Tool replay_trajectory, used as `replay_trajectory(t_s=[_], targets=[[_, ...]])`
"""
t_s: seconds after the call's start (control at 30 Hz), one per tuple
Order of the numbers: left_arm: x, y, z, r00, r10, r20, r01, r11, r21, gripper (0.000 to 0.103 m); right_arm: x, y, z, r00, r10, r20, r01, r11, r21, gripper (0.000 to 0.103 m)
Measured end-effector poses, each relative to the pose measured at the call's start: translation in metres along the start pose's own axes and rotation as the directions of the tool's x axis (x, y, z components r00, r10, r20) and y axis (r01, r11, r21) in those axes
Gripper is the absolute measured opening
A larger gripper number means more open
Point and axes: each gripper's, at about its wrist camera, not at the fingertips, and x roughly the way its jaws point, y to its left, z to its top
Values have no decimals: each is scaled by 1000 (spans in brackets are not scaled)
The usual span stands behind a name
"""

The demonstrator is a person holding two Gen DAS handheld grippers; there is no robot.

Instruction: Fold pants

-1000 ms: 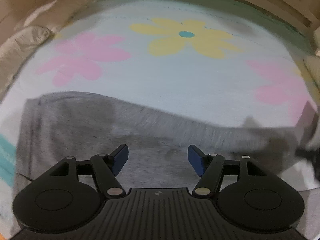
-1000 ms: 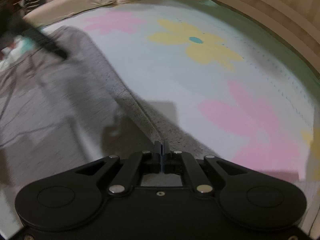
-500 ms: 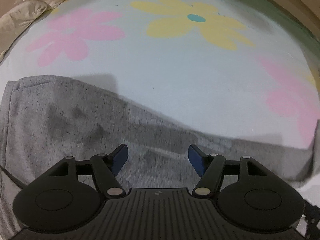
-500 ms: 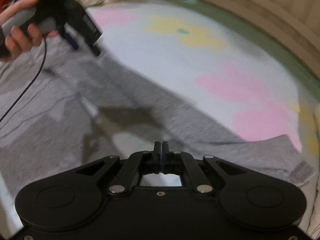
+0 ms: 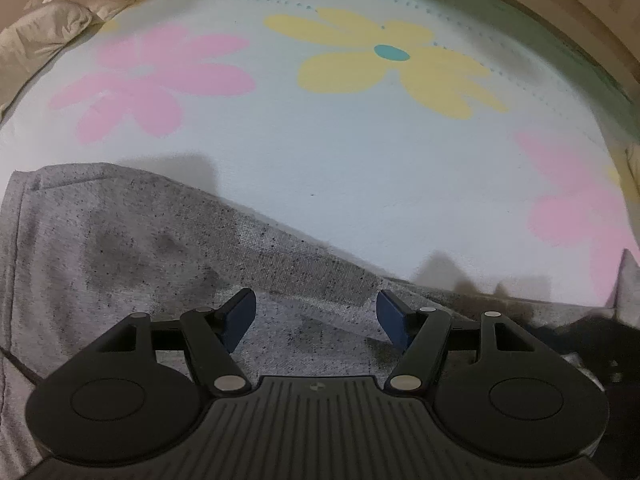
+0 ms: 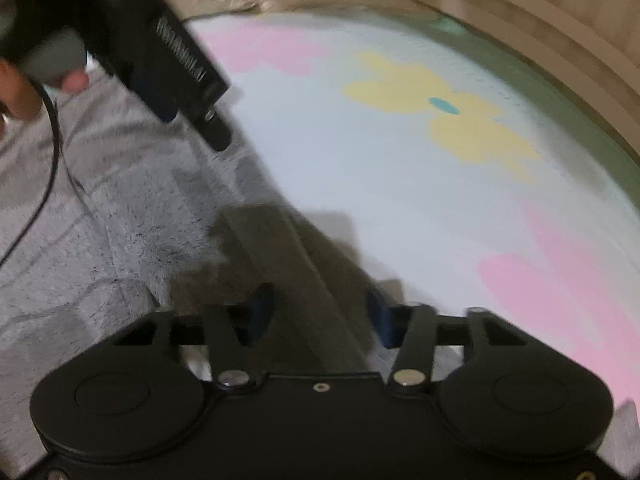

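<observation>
Grey marl pants [image 5: 132, 248] lie flat on a pale blue bedspread with big flowers; they also fill the left of the right wrist view [image 6: 100, 216]. My left gripper [image 5: 316, 314] is open and empty, low over the grey fabric, its blue pads apart. My right gripper [image 6: 320, 316] is open and empty, just above the pants' upper edge. The left gripper [image 6: 192, 108] shows in the right wrist view at top left, held in a hand, over the pants.
The bedspread [image 5: 320, 152] spreads beyond the pants with pink and yellow flowers. A beige pillow [image 5: 52, 32] lies at the far left corner. A wooden bed frame [image 6: 540, 40] curves round the far edge. A black cable [image 6: 48, 152] trails over the pants.
My right gripper was shut and has opened, and it has moved closer to the left gripper. The left gripper stays open over the pants and has barely moved.
</observation>
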Motion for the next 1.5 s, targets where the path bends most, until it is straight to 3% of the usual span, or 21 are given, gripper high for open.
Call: replay_trajectory(t_s=[0.03,0.27,0.47,0.6,0.63,0.67,0.77,0.9,0.97,1.03,1.13,1.27,1.33,1.4,1.5], targets=[[1,2,1,1000,-2,-2,2,1000,-2,65,1,3,1,1000,0,-2,0,1000,-4,7],[-13,10,-5,998,-59,-14,58,997,-46,66,-32,35,-22,996,-43,76,55,985,-163,8],[0,7,-7,997,-36,-61,33,998,-50,66,-38,56,-31,993,-52,103,76,968,-239,8],[23,2,-10,991,21,-134,-25,999,-31,64,-38,63,-29,992,-60,110,84,969,-234,8],[29,2,-12,986,41,-161,-45,999,-25,47,-38,64,-29,992,-64,112,89,969,-231,8],[32,3,-14,983,59,-174,-66,997,-31,19,-39,64,-30,991,-72,114,97,969,-226,8],[15,8,-23,989,44,-138,-56,995,-83,15,-53,66,-29,986,-97,133,122,973,-195,8],[-52,-1,-56,998,66,6,-65,998,-16,12,-97,78,-34,982,-85,166,109,984,-143,8],[-85,-4,-81,993,80,83,-82,996,24,12,-121,89,-40,982,-63,178,88,987,-135,8],[-110,-2,-113,990,84,113,-88,996,32,12,-143,103,-48,983,-48,176,71,990,-124,8],[-125,6,-158,991,82,104,-84,996,18,12,-165,131,-67,990,-12,143,30,991,-129,8],[-124,13,-204,995,91,28,-91,996,7,12,-171,174,-94,998,22,53,-12,984,-180,9],[-115,14,-216,995,102,-8,-102,995,18,12,-168,185,-101,999,44,-1,-44,984,-172,16],[-103,18,-223,993,110,-31,-109,994,22,12,-166,185,-104,998,48,-27,-51,993,-106,20],[-86,23,-217,991,124,-49,-123,992,25,12,-177,160,-101,997,79,-8,-78,993,86,21]])
